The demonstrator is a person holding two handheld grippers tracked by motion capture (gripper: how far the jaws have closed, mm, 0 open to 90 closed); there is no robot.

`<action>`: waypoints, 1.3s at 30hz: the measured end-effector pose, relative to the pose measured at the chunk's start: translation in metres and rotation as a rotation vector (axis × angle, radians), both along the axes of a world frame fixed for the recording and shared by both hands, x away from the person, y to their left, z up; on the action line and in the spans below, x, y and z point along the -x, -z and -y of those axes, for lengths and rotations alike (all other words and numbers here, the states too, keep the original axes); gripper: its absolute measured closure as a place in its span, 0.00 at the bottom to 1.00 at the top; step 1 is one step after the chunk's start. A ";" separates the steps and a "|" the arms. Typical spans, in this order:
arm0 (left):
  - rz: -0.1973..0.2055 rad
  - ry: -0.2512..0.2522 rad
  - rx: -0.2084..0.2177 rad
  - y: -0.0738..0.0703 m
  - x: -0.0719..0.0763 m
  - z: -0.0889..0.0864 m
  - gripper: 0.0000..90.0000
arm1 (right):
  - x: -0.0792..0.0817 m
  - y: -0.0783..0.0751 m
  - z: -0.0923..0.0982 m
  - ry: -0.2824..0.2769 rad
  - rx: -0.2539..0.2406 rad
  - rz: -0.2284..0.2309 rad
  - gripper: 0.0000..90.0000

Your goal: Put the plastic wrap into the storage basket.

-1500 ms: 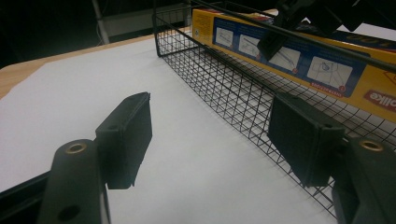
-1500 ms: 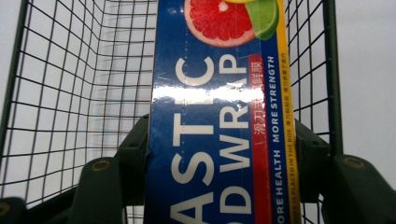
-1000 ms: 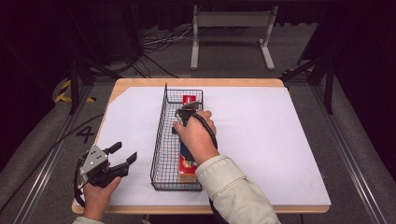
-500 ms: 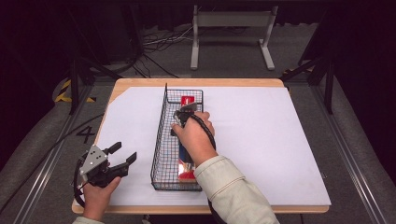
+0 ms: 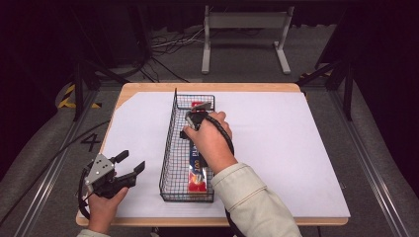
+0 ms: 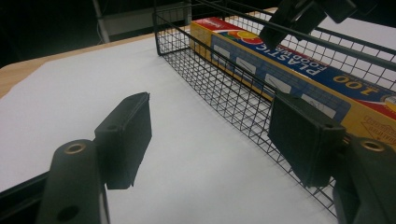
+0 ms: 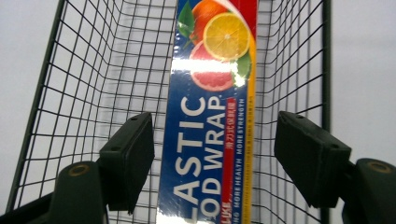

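Inside the basket lay the wrap box, with the right gripper above it, jaws just opened and clear of both long sides. Lifting askew could catch a jaw on the wire wall. Beside the basket, the left gripper hung spread and empty.

A wooden table was set at the centre of the high view, its top covered by a white sheet. Grey floor was seen around it. At twelve o'clock, a pale metal frame was stood on two feet, with cables strewn at eleven o'clock. Yellow-black tape was stuck at ten o'clock, and a "4" was marked at nine. Rails were laid at three o'clock. The surroundings were left dark.
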State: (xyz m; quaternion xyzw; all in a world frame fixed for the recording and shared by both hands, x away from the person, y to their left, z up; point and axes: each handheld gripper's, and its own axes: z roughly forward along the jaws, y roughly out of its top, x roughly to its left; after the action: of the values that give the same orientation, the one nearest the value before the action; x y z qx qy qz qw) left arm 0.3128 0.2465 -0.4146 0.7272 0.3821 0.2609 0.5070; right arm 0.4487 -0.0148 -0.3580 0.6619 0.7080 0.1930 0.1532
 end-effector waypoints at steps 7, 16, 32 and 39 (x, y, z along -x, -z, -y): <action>-0.004 0.001 -0.002 0.000 0.000 0.001 0.34 | 0.007 -0.020 0.017 -0.049 -0.026 0.037 0.32; -0.011 -0.003 -0.007 0.001 -0.001 0.000 0.34 | 0.021 -0.045 0.071 -0.124 -0.040 0.088 0.32; -0.014 -0.007 -0.009 0.002 -0.001 -0.001 0.34 | 0.042 -0.055 0.169 -0.234 -0.039 0.197 0.25; -0.017 -0.014 -0.014 0.002 -0.001 0.000 0.34 | 0.056 -0.036 0.216 -0.268 -0.096 0.221 0.23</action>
State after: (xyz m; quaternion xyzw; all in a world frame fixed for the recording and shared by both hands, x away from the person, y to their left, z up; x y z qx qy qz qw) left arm 0.3141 0.2465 -0.4167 0.7302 0.3899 0.2609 0.4967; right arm 0.3930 -0.2304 -0.3225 0.5427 0.7588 0.3168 0.1712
